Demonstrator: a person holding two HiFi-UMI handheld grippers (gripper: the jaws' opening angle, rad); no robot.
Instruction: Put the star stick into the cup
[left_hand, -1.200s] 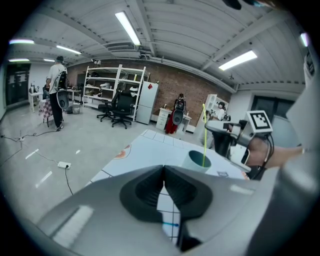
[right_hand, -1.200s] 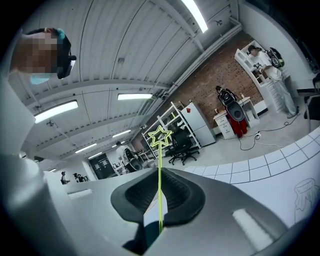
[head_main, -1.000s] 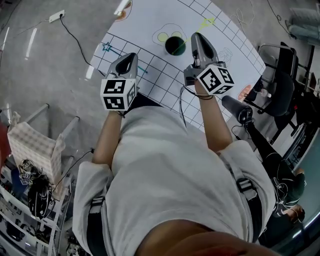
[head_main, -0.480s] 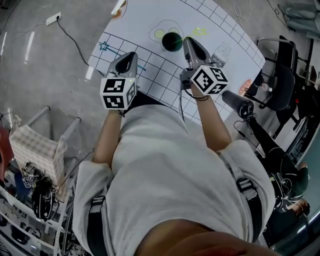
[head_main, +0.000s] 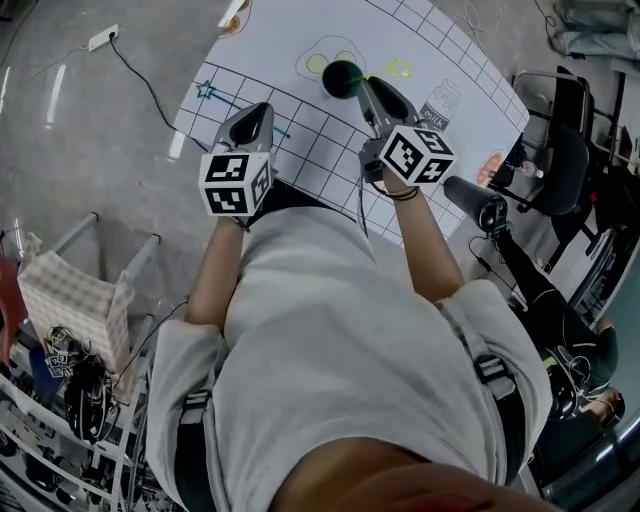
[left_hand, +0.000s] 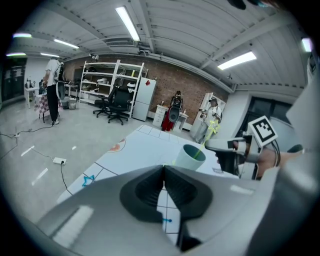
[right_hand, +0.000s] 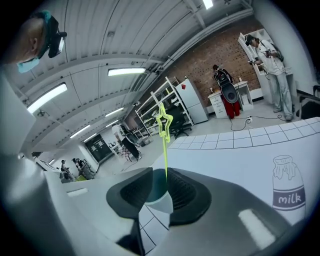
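The teal cup stands on the white grid mat. The yellow-green star stick rises out of it, star end up and leaning toward my right gripper. In the right gripper view the stick runs down between the jaws into the cup; the jaws stand a little apart, with the stick beside the right one. My right gripper is at the cup's rim. In the left gripper view the cup and stick sit ahead. My left gripper is shut and empty, left of the cup.
Drawn on the mat are a blue star and a milk carton. Office chairs stand right of the table, and a power strip lies on the floor to the left. Racks and people are in the background.
My right gripper has moved left to the cup with the stick, and the star end has come down toward the cup. My left gripper has stayed in place.
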